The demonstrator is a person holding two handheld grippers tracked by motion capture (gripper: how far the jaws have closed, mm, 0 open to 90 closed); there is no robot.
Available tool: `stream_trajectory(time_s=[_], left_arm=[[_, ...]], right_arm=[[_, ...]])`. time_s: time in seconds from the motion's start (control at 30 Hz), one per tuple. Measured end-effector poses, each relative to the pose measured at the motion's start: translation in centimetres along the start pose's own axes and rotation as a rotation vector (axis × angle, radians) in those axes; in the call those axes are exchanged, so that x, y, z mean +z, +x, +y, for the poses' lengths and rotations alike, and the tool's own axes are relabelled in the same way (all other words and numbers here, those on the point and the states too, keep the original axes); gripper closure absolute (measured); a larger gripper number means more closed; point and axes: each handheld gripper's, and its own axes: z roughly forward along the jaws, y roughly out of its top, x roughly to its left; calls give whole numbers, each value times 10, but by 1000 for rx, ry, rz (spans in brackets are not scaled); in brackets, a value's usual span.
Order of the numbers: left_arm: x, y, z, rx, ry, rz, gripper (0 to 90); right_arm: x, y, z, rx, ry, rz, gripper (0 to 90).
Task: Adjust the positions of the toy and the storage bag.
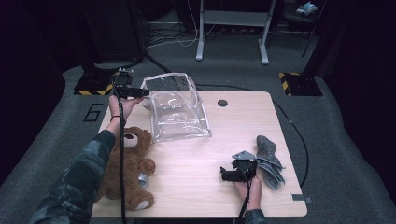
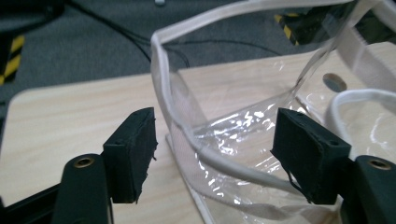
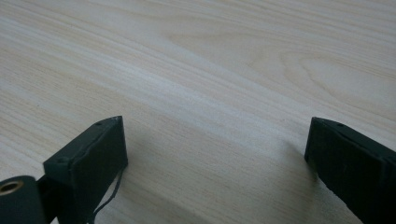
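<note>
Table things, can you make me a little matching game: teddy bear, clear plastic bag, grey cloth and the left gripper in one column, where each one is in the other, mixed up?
Things:
1. teddy bear
2. clear plastic bag
3. grey cloth
4. left gripper

Places:
A. standing open at the table's far middle
B. at the bag's white rim, jaws apart
C. lying at the near left corner
D. beside the right gripper

Pairs: 1-C, 2-A, 3-D, 4-B
</note>
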Motion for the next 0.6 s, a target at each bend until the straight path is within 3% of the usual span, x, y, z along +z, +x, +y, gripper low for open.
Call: stream_trajectory(time_s=[0.07, 0.13, 0.23, 0.27, 0.33, 0.4, 0.6], left_arm=[[3, 1, -2, -16, 25, -36, 327], [5, -1, -3, -31, 31, -64, 423], [6, -4, -4, -1, 60, -96, 545], [6, -7, -4, 10, 51, -94, 567], [7, -10, -4, 49, 31, -135, 654], [8, -15, -5, 59, 11, -134, 692], [9, -28, -5, 138, 8, -202, 760]], right_arm=[[0, 0, 0, 1, 1, -3, 50], [0, 0, 0, 1, 1, -3, 50], [0, 0, 0, 1, 1, -2, 50], [0, 0, 0, 1, 1, -2, 51], [0, 0, 0, 0, -2, 4, 64], [-1, 0, 0, -8, -4, 5, 73], [-2, -2, 0, 9, -5, 10, 104]])
